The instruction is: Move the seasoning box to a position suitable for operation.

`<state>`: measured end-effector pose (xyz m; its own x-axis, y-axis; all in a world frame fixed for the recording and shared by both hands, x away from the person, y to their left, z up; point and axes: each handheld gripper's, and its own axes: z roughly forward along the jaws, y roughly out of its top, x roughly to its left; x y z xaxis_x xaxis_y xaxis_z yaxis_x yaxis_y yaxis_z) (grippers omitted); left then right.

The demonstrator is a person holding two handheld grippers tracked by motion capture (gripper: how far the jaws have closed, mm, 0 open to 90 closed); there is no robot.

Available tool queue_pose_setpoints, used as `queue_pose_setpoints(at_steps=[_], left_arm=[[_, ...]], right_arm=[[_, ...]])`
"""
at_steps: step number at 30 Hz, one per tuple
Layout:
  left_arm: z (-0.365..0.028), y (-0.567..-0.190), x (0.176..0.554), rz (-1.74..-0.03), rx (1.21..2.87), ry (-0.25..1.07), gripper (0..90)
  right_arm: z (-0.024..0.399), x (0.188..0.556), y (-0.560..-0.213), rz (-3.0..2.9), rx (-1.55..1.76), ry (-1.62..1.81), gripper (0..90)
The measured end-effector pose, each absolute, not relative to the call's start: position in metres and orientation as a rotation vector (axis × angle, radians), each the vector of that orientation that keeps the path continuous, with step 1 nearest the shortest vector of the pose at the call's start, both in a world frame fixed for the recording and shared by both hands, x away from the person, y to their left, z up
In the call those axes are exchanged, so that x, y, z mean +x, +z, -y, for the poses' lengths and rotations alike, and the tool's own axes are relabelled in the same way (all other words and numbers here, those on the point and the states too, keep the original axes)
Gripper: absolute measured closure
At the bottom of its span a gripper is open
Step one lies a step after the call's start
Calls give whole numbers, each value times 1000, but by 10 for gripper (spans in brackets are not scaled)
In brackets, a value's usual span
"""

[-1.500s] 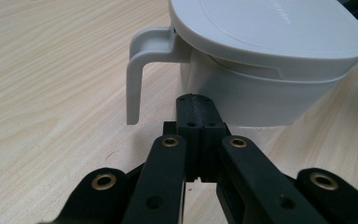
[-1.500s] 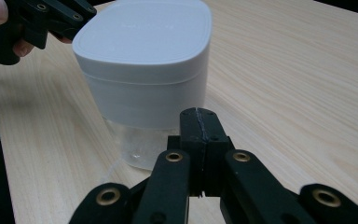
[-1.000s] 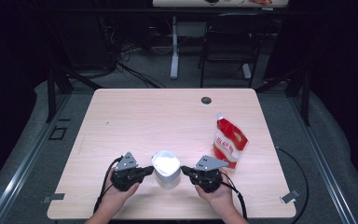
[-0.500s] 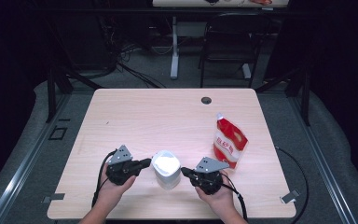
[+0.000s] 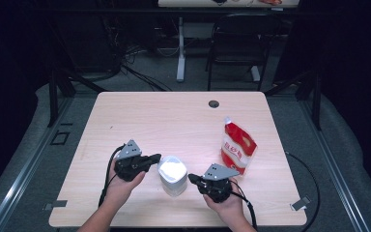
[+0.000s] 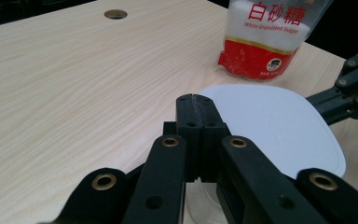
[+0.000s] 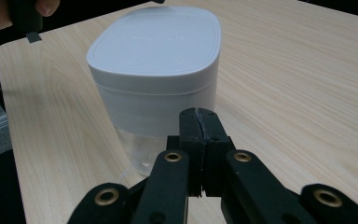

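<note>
A clear container with a white lid (image 5: 173,173) (image 6: 279,126) (image 7: 156,70) stands near the table's front edge, between both hands. My left gripper (image 5: 157,157) (image 6: 196,100) is shut with nothing in it, its tips raised at the lid's left edge. My right gripper (image 5: 191,178) (image 7: 198,114) is shut and empty, its tips close to the container's right side near its base. A red and white bag of white granulated sugar (image 5: 237,147) (image 6: 268,32) stands to the right of the container.
The light wooden table (image 5: 174,121) has a round cable hole (image 5: 214,104) (image 6: 115,14) near its far edge. Behind the table stand a chair (image 5: 236,43) and a desk leg (image 5: 180,48). Cables trail from both grippers off the front edge.
My left gripper has risen from beside the container's wall to the level of its lid. The right gripper has stayed where it was.
</note>
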<state>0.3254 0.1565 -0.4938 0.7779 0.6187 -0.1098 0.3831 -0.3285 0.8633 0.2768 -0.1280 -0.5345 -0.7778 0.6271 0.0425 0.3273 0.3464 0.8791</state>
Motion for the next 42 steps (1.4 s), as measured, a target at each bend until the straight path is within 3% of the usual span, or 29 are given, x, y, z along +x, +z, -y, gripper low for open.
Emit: queue_pose_setpoints(at_steps=[7, 42], left_arm=[[-143, -493, 323, -731, 2000, 344, 900], [-147, -495, 323, -740, 1981, 343, 900]], right_arm=[[126, 276, -534, -2313, 833, 1407, 900], [120, 270, -527, -2313, 787, 1446, 900]])
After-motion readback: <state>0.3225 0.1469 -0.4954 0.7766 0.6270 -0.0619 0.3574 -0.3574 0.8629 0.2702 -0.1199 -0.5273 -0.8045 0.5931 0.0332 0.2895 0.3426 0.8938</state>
